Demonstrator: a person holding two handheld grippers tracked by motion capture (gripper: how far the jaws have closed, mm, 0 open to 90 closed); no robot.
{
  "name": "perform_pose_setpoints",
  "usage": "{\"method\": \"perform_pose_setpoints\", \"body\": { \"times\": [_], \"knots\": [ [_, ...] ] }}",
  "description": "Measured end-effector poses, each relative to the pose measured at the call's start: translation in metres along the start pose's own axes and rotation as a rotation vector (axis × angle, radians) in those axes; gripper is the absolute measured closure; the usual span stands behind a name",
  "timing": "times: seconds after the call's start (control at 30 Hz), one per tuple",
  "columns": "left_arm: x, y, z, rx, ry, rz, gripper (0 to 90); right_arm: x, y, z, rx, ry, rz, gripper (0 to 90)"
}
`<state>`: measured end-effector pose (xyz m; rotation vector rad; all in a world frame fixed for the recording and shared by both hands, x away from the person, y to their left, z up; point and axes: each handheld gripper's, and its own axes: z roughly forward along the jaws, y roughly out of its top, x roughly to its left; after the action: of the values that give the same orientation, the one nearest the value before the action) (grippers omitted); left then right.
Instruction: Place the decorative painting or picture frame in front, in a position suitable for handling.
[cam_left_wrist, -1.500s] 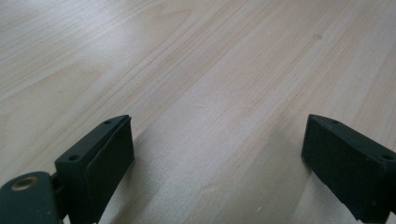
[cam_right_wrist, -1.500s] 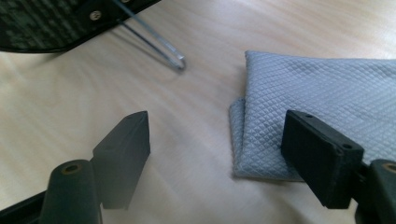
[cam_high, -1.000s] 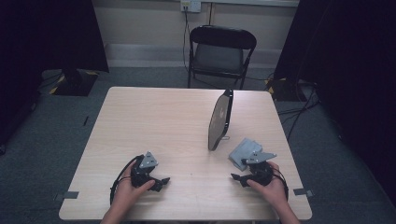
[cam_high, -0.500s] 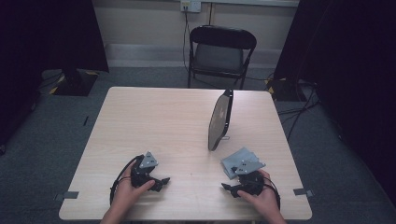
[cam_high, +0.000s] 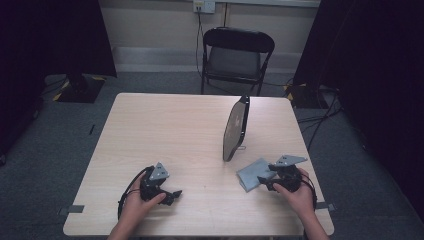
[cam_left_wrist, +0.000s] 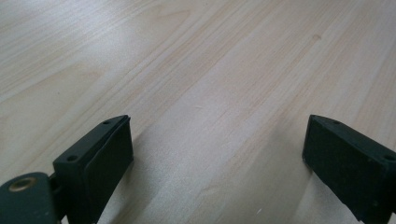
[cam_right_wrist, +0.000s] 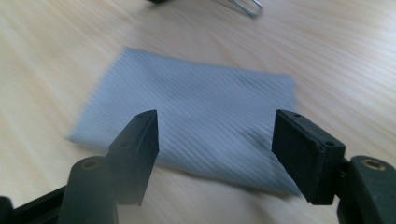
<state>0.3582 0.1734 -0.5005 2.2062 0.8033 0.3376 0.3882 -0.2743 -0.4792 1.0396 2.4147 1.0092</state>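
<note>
Over the grey cloth (cam_right_wrist: 196, 121) on the bench (cam_high: 165, 130), our right gripper (cam_right_wrist: 215, 140) has been narrowing, jaws apart, gripping nothing; left gripper (cam_left_wrist: 217, 154) gapes empty.

Left gripper (cam_high: 172, 194) jaws gape wide; right gripper (cam_high: 263, 181) jaws have just been closing.

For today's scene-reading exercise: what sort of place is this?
Probably a recording studio or lab: dark curtains flank a bare wooden table, cables trail across carpet, and a folding chair stands by the wall.
</note>
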Motion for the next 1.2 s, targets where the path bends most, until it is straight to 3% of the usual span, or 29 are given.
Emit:
{"method": "perform_pose_setpoints", "body": {
  "times": [0.07, 0.23, 0.33, 0.47, 0.6, 0.77, 0.83, 0.9, 0.93, 1.0, 1.07, 1.13, 1.2],
  "knots": [
    [0.000, 0.000, 0.000, 0.000, -0.001, 0.000, 8.1, -0.004, -0.003, 0.002, -0.012, 0.007, 0.035, 31.8],
    [0.000, 0.000, 0.000, 0.001, 0.001, 0.002, 8.1, -0.004, -0.007, 0.009, -0.016, 0.011, 0.032, 34.9],
    [0.000, 0.000, 0.000, 0.000, 0.000, 0.000, 8.1, 0.001, -0.007, 0.007, -0.012, 0.026, 0.048, 41.7],
    [0.000, -0.001, -0.001, -0.015, 0.012, -0.008, 12.2, 0.021, -0.003, 0.007, 0.001, 0.044, 0.034, 51.4],
    [-0.005, 0.002, -0.003, -0.007, 0.018, 0.002, 18.7, 0.037, 0.004, 0.010, 0.008, 0.070, 0.057, 72.2],
    [-0.021, 0.020, -0.007, -0.039, -0.035, 0.031, 18.9, 0.062, 0.010, 0.017, -0.012, 0.138, 0.077, 82.0],
    [-0.028, 0.028, -0.007, -0.046, -0.067, 0.029, 18.8, 0.075, 0.013, 0.021, -0.015, 0.165, 0.077, 82.3],
    [-0.036, 0.033, -0.004, -0.040, -0.094, 0.029, 18.0, 0.088, 0.016, 0.026, -0.018, 0.224, 0.096, 80.5],
    [-0.039, 0.035, -0.003, -0.033, -0.104, 0.020, 17.1, 0.095, 0.018, 0.029, -0.014, 0.259, 0.071, 77.2],
    [-0.044, 0.038, 0.001, -0.014, -0.131, 0.009, 15.8, 0.108, 0.022, 0.031, -0.021, 0.240, 0.023, 67.5],
    [-0.047, 0.041, 0.004, -0.017, -0.141, 0.008, 15.4, 0.110, 0.025, 0.028, -0.044, 0.262, 0.017, 62.5],
    [-0.050, 0.046, 0.006, -0.035, -0.172, -0.014, 14.9, 0.106, 0.025, 0.022, -0.059, 0.233, 0.023, 55.8],
    [-0.054, 0.052, 0.011, -0.031, -0.169, -0.016, 14.7, 0.097, 0.022, 0.016, -0.066, 0.187, 0.030, 50.9]
  ]
}}
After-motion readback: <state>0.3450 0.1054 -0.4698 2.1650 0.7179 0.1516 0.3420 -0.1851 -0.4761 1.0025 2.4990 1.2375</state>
